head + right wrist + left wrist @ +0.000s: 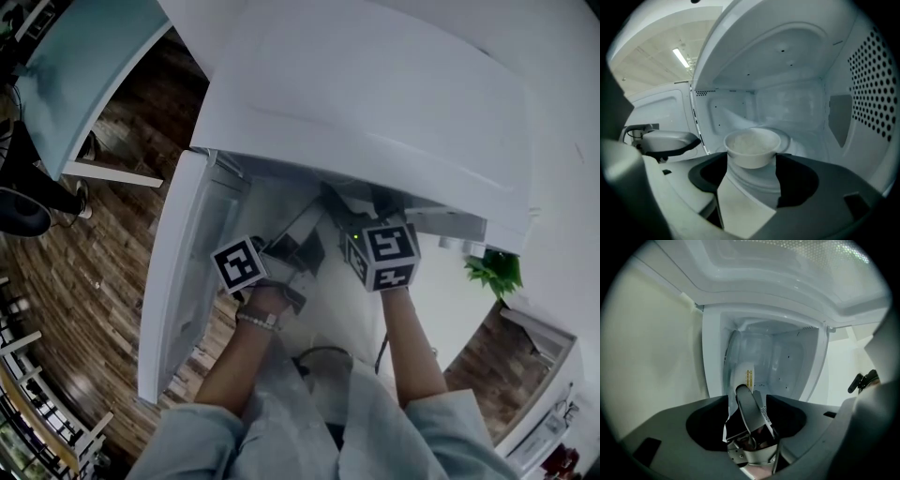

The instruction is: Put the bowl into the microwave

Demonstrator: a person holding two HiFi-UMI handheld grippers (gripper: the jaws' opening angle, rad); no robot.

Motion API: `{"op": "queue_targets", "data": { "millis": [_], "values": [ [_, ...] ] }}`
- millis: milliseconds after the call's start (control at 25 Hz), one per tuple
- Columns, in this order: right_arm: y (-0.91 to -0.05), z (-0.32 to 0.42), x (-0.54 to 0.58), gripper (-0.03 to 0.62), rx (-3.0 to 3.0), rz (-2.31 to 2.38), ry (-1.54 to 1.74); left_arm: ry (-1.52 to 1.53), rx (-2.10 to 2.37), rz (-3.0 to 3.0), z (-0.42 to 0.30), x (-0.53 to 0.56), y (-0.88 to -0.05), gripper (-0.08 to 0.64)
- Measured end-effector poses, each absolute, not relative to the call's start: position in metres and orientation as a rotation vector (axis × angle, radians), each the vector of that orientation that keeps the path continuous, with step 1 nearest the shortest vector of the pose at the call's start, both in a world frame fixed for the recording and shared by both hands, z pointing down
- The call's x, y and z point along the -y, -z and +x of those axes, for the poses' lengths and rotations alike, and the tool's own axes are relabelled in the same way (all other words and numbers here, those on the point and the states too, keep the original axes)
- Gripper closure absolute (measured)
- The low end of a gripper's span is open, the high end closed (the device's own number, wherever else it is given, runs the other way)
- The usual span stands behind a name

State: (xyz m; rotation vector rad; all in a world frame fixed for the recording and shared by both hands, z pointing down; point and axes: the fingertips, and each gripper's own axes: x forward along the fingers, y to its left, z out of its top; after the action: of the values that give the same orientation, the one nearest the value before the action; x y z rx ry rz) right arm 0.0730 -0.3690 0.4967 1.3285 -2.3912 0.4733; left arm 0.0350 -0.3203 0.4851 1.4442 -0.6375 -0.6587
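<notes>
The microwave (375, 103) stood open, its door (178, 281) swung out to the left in the head view. Both grippers reached toward the cavity.

The right gripper (752, 180) was inside the opening, its jaws closed on the near side of the white bowl (752, 146). The bowl sat upright within the cavity, over the round turntable (790, 139); whether it touched the turntable could not be told. Something pale filled the bowl. The perforated wall (874, 89) lay to its right.

The left gripper (751, 401) had its jaws together with nothing between them. It pointed at the cavity from just beside the door. It showed in the right gripper view as a grey shape at the left, level with the bowl and apart from it.
</notes>
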Motion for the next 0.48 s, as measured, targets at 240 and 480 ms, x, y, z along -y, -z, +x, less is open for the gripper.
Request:
{"op": "queue_targets", "data": {
  "millis": [240,480],
  "values": [
    [-0.498,0.071,0.383,0.265,2.370,1.341,-0.456,0.656,0.643,1.482,0.028,0.309,-0.480,0.341],
    [-0.501,0.069,0.383,0.267,2.355,1.333,-0.462,0.648,0.672,1.517,0.016,0.301,-0.476,0.358]
  ]
}}
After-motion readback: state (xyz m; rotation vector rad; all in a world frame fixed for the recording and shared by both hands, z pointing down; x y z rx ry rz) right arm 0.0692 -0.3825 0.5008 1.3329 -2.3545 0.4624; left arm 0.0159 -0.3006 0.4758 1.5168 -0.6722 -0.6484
